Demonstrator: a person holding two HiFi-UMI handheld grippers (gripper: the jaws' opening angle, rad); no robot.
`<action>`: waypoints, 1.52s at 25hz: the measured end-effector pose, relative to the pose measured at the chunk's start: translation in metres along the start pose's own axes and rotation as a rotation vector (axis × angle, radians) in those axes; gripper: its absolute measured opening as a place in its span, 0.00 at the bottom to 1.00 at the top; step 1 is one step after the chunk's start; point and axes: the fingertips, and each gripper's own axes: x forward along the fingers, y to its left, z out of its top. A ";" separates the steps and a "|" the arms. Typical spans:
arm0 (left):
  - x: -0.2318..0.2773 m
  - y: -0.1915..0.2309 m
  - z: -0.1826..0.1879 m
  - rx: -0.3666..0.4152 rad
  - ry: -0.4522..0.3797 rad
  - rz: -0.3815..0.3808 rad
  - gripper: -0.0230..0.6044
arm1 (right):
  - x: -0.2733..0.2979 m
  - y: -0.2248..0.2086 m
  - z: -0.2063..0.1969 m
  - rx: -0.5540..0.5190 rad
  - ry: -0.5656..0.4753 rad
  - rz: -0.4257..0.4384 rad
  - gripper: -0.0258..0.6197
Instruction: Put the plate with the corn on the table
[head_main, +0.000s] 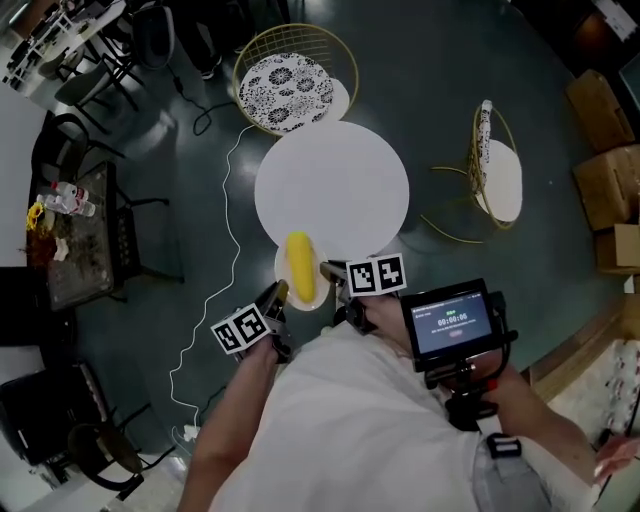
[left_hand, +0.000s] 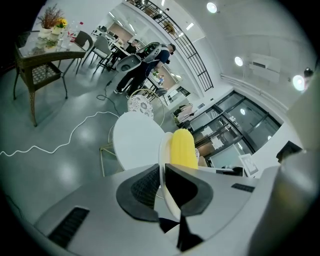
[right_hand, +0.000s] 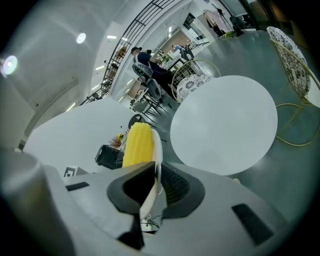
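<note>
Head view | left tongs (head_main: 279, 291), right tongs (head_main: 327, 269) each clamped plate (head_main: 281, 268) rim | corn (head_main: 300, 265) pointed at bench (head_main: 331, 188), just ahead.

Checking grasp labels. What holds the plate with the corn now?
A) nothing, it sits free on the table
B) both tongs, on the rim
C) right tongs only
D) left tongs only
B: the left tongs and the right tongs are each shut on the rim of the plate, with the corn lying on it.
</note>
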 end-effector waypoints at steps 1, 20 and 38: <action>0.006 -0.002 0.004 -0.001 0.002 -0.001 0.09 | 0.000 -0.003 0.006 0.003 -0.001 -0.001 0.11; 0.101 -0.008 0.064 -0.016 -0.021 0.043 0.09 | 0.027 -0.056 0.107 -0.001 0.022 0.059 0.11; 0.122 0.000 0.082 0.005 0.093 0.010 0.10 | 0.038 -0.067 0.119 0.050 0.003 -0.012 0.11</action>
